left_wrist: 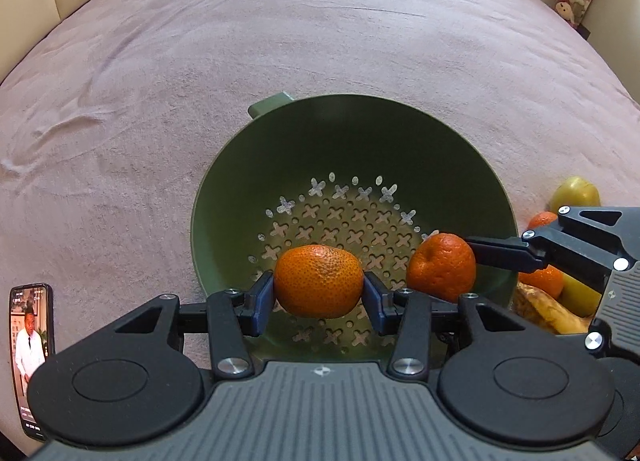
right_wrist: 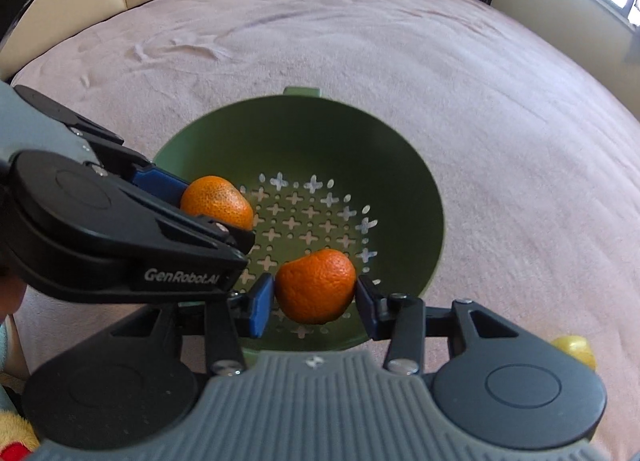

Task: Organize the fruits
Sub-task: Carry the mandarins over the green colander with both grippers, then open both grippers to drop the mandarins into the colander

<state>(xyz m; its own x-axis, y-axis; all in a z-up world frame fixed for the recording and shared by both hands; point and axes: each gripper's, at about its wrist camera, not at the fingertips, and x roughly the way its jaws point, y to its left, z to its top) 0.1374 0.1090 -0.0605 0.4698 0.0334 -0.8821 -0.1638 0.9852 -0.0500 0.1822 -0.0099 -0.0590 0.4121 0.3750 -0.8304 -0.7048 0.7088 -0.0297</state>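
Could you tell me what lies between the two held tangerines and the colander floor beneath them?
Nothing: the green colander is empty, its perforated floor bare beneath the left gripper's tangerine and the right gripper's tangerine. Both wrist views show this.

A colander [left_wrist: 352,149] sits on the bed [left_wrist: 200,81], its bowl bare. Above the bowl hang two mandarins side by side: one [left_wrist: 318,281] between the jaws of the left gripper [left_wrist: 319,295], the other [left_wrist: 440,267] to its right, between the jaws of the right gripper [right_wrist: 315,295]. Right of the colander, a pile of fruit [left_wrist: 560,293] lies on the bed. A phone [left_wrist: 32,357] lies to the colander's left, near the bed's front edge.
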